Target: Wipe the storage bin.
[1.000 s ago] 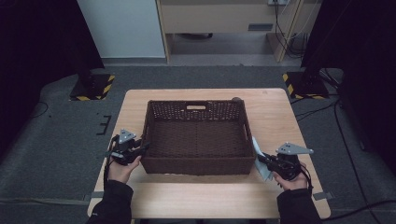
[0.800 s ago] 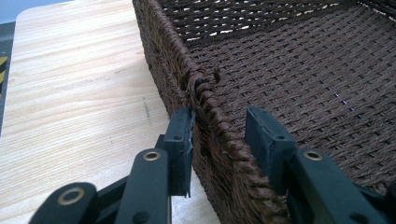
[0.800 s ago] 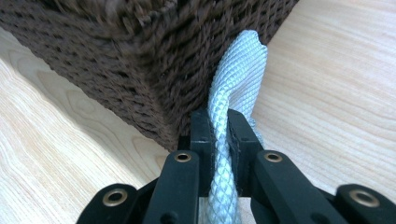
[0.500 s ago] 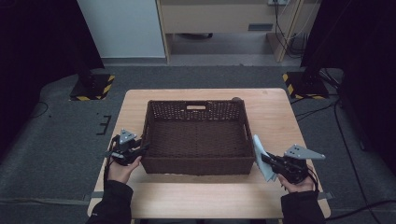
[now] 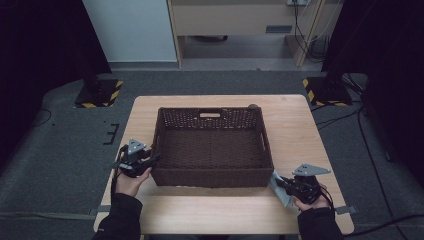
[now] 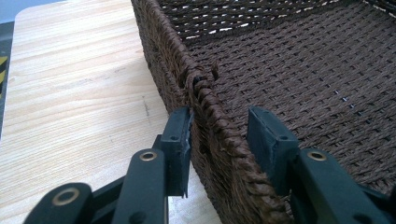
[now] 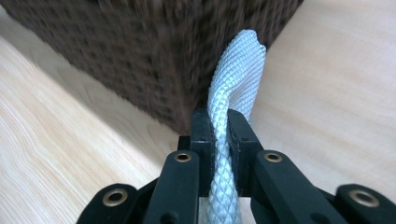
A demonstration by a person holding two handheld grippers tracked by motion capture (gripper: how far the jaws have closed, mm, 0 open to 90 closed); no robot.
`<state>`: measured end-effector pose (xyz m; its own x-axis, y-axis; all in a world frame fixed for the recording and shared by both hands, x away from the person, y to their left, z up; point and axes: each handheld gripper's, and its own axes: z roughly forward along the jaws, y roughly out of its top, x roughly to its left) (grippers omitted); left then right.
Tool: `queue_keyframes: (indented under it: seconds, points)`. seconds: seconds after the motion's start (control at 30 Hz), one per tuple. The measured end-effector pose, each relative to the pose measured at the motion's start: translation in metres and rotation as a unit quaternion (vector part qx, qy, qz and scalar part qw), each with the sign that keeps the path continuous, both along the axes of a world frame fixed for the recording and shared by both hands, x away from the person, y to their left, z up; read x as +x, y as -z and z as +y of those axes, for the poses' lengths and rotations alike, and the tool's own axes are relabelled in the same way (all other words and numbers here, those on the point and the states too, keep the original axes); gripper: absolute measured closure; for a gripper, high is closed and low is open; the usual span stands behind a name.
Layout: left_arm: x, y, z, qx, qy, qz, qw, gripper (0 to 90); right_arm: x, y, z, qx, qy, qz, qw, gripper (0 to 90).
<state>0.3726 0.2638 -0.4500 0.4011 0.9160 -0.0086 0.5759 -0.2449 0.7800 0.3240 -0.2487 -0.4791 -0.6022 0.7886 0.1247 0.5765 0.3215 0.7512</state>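
Two grippers work at one basket point(image 5: 212, 145). Right gripper point(image 7: 219, 140), jaws clamped on a pale woven strap point(image 7: 236, 74) running away from it past the basket's near right corner on the counter point(image 5: 300, 120). Left gripper point(image 6: 219, 135), jaws just opening, straddles the left rim; its view shows a gap at the inner pad.

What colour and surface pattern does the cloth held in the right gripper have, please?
The cloth is white with a fine diamond weave, clearest in the right gripper view.

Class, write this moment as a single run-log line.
left gripper: jaws just opening, astride basket wall | right gripper: shut on white mesh piece by the basket's corner | table: wooden
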Motion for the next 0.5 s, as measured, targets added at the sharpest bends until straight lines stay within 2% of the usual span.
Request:
queue_keyframes:
  seconds: [0.03, 0.07, 0.1, 0.13, 0.17, 0.23, 0.27, 0.33, 0.37, 0.4, 0.47, 0.5]
  points:
    - [0.0, 0.0, 0.0, -0.002, 0.0, 0.001, 1.0, 59.1, -0.001, -0.004, -0.001, 0.009, 0.005, -0.012, 0.9999, 83.6]
    - [0.0, 0.0, 0.0, -0.003, 0.0, 0.001, 1.0, 59.1, -0.005, -0.019, -0.005, 0.035, 0.011, -0.046, 0.9983, 83.6]
    - [0.0, 0.0, 0.0, -0.003, 0.0, 0.001, 1.0, 59.1, -0.005, -0.019, -0.005, 0.035, 0.011, -0.046, 0.9983, 83.6]
    - [0.0, 0.0, 0.0, -0.003, -0.001, 0.001, 1.0, 59.1, -0.007, -0.024, -0.006, 0.045, 0.013, -0.056, 0.9973, 83.6]
    - [0.0, 0.0, 0.0, -0.002, -0.001, 0.001, 1.0, 59.2, -0.011, -0.033, -0.008, 0.064, 0.012, -0.081, 0.9946, 83.6]
    - [0.0, 0.0, 0.0, -0.002, -0.001, 0.002, 1.0, 59.2, -0.012, -0.035, -0.007, 0.067, 0.011, -0.083, 0.9943, 83.6]
    - [0.0, 0.0, 0.0, -0.002, -0.001, 0.002, 1.0, 59.2, -0.013, -0.033, -0.006, 0.063, 0.011, -0.082, 0.9945, 83.6]
    - [0.0, 0.0, 0.0, -0.001, -0.001, 0.002, 1.0, 59.3, -0.009, -0.022, -0.002, 0.043, 0.007, -0.053, 0.9976, 83.6]
    - [0.0, 0.0, 0.0, -0.001, -0.001, 0.002, 1.0, 59.3, -0.009, -0.022, -0.002, 0.043, 0.007, -0.053, 0.9976, 83.6]
    - [0.0, 0.0, 0.0, -0.002, -0.001, 0.002, 1.0, 59.2, -0.005, -0.012, 0.0, 0.029, 0.004, -0.028, 0.9992, 83.6]
    - [0.0, 0.0, 0.0, -0.001, 0.0, 0.002, 1.0, 59.1, -0.002, -0.002, 0.004, 0.015, 0.001, -0.007, 0.9999, 83.6]
    - [0.0, 0.0, 0.0, -0.001, 0.0, 0.002, 1.0, 59.1, -0.002, -0.002, 0.004, 0.015, 0.001, -0.007, 0.9999, 83.6]
